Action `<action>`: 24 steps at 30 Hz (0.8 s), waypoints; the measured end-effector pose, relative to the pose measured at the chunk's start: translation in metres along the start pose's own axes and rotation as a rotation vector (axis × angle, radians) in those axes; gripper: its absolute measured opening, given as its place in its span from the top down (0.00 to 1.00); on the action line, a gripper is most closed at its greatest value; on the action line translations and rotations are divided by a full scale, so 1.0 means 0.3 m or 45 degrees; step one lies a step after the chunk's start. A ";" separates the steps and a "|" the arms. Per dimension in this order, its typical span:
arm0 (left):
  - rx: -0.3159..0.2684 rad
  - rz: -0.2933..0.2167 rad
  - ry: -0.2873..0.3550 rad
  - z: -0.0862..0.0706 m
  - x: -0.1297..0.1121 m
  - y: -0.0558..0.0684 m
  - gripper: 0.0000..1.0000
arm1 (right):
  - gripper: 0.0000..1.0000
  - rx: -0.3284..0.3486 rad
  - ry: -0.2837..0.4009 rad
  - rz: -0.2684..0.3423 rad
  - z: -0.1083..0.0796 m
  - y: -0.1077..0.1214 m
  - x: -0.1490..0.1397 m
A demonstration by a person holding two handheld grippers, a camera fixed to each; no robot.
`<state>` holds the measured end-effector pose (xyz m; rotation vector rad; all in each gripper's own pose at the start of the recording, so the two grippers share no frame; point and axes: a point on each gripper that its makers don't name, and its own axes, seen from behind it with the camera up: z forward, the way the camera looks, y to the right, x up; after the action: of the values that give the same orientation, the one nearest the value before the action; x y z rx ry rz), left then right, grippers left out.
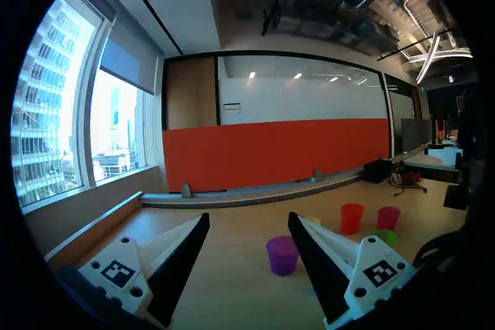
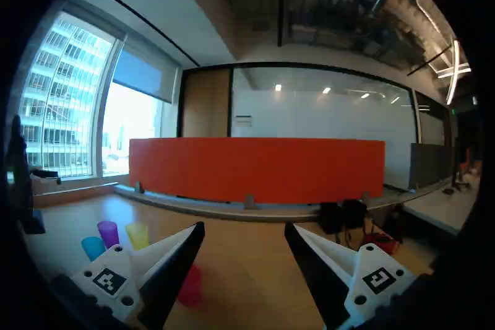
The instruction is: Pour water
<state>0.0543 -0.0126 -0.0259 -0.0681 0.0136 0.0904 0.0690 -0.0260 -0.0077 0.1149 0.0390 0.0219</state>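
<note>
gaping left tool [image 1: 248,214], one purple cup [image 1: 282,256]

Left gripper view: bare wooden tabletop [image 1: 241,249] lies open ahead and leftward. A purple cup [image 1: 282,254] stands close ahead; an orange cup [image 1: 351,217], pink cup [image 1: 388,217] and green cup [image 1: 385,236] crowd the right. Right gripper view: open wood reaches the orange partition [image 2: 257,169]; a blue cup [image 2: 93,247] and yellow cup [image 2: 137,235] stand left.

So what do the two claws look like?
Both look alike. The left claw and right claw each have two white wedge-shaped fingers tapering to points, black on the inner faces, with a square black-and-white marker and small bolt holes on each.
</note>
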 end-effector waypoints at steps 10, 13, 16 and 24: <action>0.056 -0.069 0.012 -0.004 0.011 -0.016 0.06 | 0.00 -0.166 0.058 0.041 -0.027 0.094 0.024; 0.065 -0.074 0.009 -0.002 0.010 -0.025 0.06 | 0.00 -0.173 0.056 0.042 -0.031 0.099 0.020; 0.069 -0.073 0.010 -0.003 0.004 -0.029 0.06 | 0.00 -0.181 0.052 0.039 -0.034 0.104 0.011; 0.068 -0.048 -0.005 0.011 -0.026 -0.020 0.06 | 0.00 -0.203 0.046 0.023 -0.045 0.103 -0.011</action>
<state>0.0472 -0.0190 -0.0220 -0.0148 0.0105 0.0522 0.0644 0.0060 -0.0175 -0.0442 0.0718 0.0447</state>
